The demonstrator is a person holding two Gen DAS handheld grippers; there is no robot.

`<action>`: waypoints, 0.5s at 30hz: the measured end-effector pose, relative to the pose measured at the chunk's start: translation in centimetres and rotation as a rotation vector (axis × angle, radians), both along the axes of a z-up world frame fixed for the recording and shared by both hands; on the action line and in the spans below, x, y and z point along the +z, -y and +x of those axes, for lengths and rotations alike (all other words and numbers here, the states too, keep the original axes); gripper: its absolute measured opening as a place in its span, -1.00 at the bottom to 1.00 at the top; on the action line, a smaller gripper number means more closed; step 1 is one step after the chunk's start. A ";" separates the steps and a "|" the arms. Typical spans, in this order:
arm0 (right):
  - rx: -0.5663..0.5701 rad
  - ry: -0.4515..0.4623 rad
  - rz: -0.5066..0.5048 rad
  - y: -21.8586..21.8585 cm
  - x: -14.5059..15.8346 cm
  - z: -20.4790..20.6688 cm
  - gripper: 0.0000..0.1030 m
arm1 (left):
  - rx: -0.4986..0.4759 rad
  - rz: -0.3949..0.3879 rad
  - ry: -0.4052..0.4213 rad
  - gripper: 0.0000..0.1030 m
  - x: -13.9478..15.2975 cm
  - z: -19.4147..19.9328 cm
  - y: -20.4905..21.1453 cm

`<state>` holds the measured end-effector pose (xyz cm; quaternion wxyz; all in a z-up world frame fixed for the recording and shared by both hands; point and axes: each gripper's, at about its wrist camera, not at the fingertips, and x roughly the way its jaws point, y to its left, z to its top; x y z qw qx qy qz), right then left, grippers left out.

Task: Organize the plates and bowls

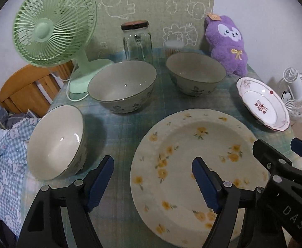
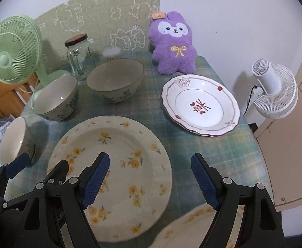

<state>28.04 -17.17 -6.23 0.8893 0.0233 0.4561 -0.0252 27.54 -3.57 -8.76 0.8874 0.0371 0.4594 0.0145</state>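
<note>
- The yellow-flowered plate (image 2: 109, 173) lies flat on the checked tablecloth (image 2: 223, 155), face up, right in front of you; being round, it has no long axis.
- Three bowls stand upright: near bowl (image 1: 55, 142) left of it, middle bowl (image 1: 123, 86) and far bowl (image 1: 195, 73) behind.
- The red-patterned plates (image 2: 200, 105) sit stacked at the back right.
- Your left gripper (image 1: 153, 183) gapes wide, empty, over the plate's left rim.
- Your right gripper (image 2: 151, 178) gapes wide, empty, over its right rim.
</note>
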 end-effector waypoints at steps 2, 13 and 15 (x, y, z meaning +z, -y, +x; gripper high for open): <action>-0.010 -0.010 -0.006 -0.2 -0.6 0.7 0.61 | -0.006 0.010 0.001 0.54 -0.6 0.6 -0.1; -0.058 -0.082 -0.048 0.5 -4.0 2.9 0.37 | -0.004 0.015 -0.044 0.19 -3.6 2.4 -0.5; -0.059 -0.094 -0.048 0.5 -4.5 3.1 0.33 | -0.004 0.016 -0.055 0.11 -3.9 2.5 -0.4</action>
